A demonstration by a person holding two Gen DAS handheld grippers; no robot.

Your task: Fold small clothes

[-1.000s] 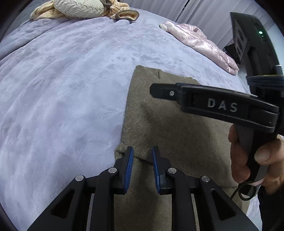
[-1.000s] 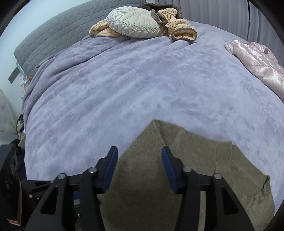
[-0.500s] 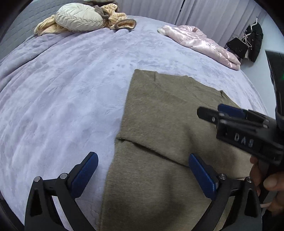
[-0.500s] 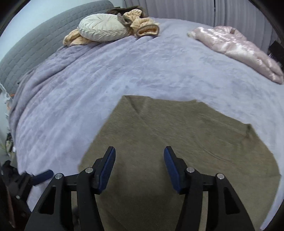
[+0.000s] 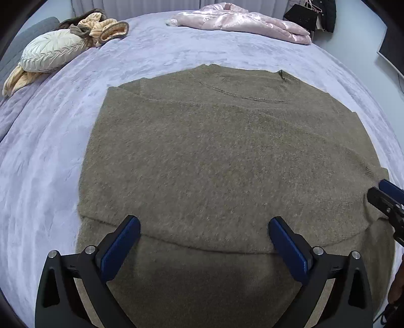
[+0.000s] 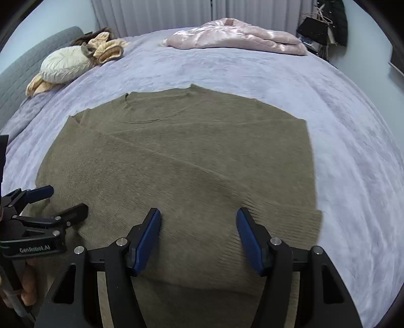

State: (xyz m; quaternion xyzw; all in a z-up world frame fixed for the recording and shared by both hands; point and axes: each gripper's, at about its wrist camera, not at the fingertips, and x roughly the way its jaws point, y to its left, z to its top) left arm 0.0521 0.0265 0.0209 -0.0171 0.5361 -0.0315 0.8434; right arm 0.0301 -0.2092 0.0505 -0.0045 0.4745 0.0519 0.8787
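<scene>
An olive-brown knit sweater [image 5: 222, 161] lies flat on the lilac bedspread [image 5: 50, 156], with a folded layer whose edge runs across its near part. It also shows in the right wrist view [image 6: 186, 161]. My left gripper [image 5: 204, 242] is wide open and empty, just above the near fold edge. My right gripper [image 6: 199, 234] is open and empty over the sweater's near part. The right gripper shows at the right edge of the left wrist view [image 5: 386, 199]. The left gripper shows at the left of the right wrist view [image 6: 45, 204].
A cream round pillow [image 5: 50, 53] and a tan bundled garment [image 5: 106, 30] lie at the bed's far left. A pink satin jacket [image 5: 242, 22] lies at the far edge. Dark bags [image 6: 325, 27] hang by the far right wall.
My left gripper let go of the sweater's fold and opened wide. Both grippers pulled back toward the near side, so the whole sweater now shows. The right gripper moved off to the right.
</scene>
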